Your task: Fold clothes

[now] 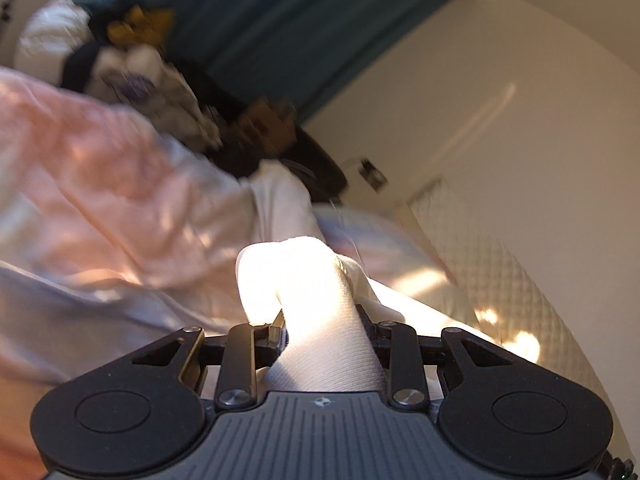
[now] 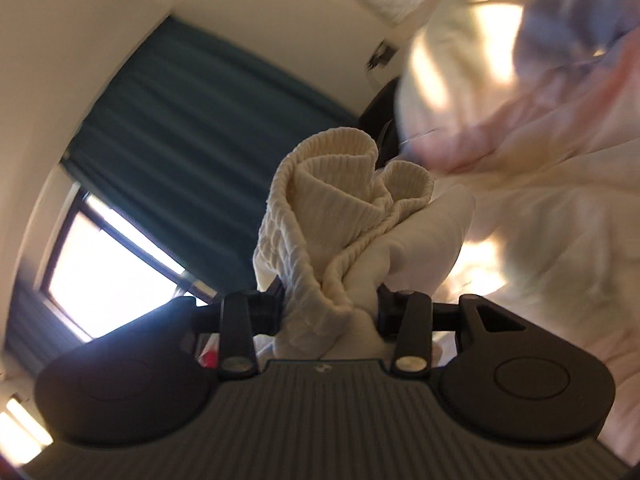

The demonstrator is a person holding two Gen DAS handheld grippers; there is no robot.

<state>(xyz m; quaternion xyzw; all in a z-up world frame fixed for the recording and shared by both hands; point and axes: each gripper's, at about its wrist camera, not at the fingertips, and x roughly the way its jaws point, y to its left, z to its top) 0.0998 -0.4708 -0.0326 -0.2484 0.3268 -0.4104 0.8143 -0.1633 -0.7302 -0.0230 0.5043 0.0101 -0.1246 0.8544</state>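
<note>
A cream-white knitted garment (image 1: 320, 300) fills the gap of my left gripper (image 1: 322, 320), whose jaws are shut on a bunched fold of it. In the right wrist view my right gripper (image 2: 328, 300) is shut on the same cream garment's ribbed hem (image 2: 344, 208), which curls up above the jaws. More of this pale cloth (image 2: 540, 208) stretches away to the right. A pink garment (image 1: 104, 184) lies blurred to the left of the left gripper.
A heap of mixed clothes (image 1: 132, 60) lies at the upper left. A teal curtain (image 1: 280, 20) and cream wall (image 1: 500, 100) stand behind, a quilted white surface (image 1: 500, 280) to the right. A bright window (image 2: 100, 272) shows beside the curtain (image 2: 192, 128).
</note>
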